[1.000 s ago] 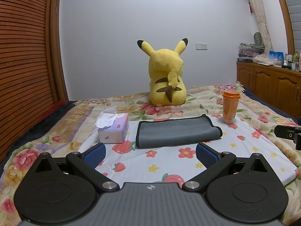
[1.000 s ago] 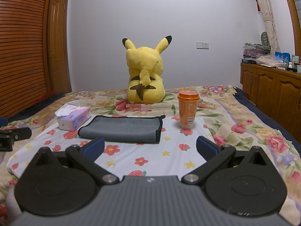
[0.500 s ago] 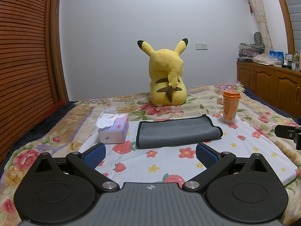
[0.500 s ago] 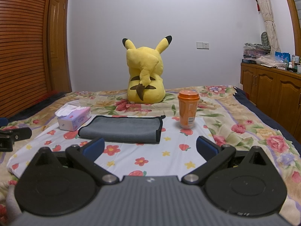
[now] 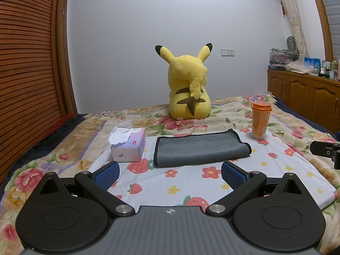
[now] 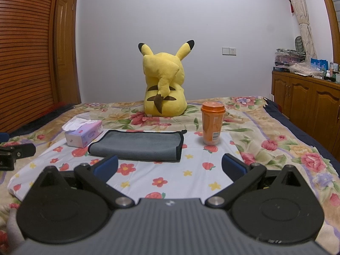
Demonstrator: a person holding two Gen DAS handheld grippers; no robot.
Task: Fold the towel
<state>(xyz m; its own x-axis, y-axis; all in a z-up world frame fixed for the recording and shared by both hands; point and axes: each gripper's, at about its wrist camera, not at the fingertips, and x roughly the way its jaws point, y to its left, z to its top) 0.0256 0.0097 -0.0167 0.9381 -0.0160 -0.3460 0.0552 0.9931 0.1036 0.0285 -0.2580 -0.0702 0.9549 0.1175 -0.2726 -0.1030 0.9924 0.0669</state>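
Note:
A grey towel point(image 5: 199, 147) with black edging lies folded flat on the flowered sheet; it also shows in the right wrist view point(image 6: 138, 145). My left gripper point(image 5: 170, 175) is open and empty, low over the sheet, a little in front of the towel. My right gripper point(image 6: 169, 166) is open and empty, also short of the towel's near edge. The right gripper's tip shows at the right edge of the left wrist view point(image 5: 325, 150). The left gripper's tip shows at the left edge of the right wrist view point(image 6: 14, 154).
A tissue box point(image 5: 128, 146) stands left of the towel and an orange cup point(image 5: 260, 120) stands to its right. A yellow plush toy point(image 5: 188, 93) sits behind them. A wooden cabinet point(image 5: 306, 97) stands at the right and a slatted wooden wall point(image 5: 27, 63) at the left.

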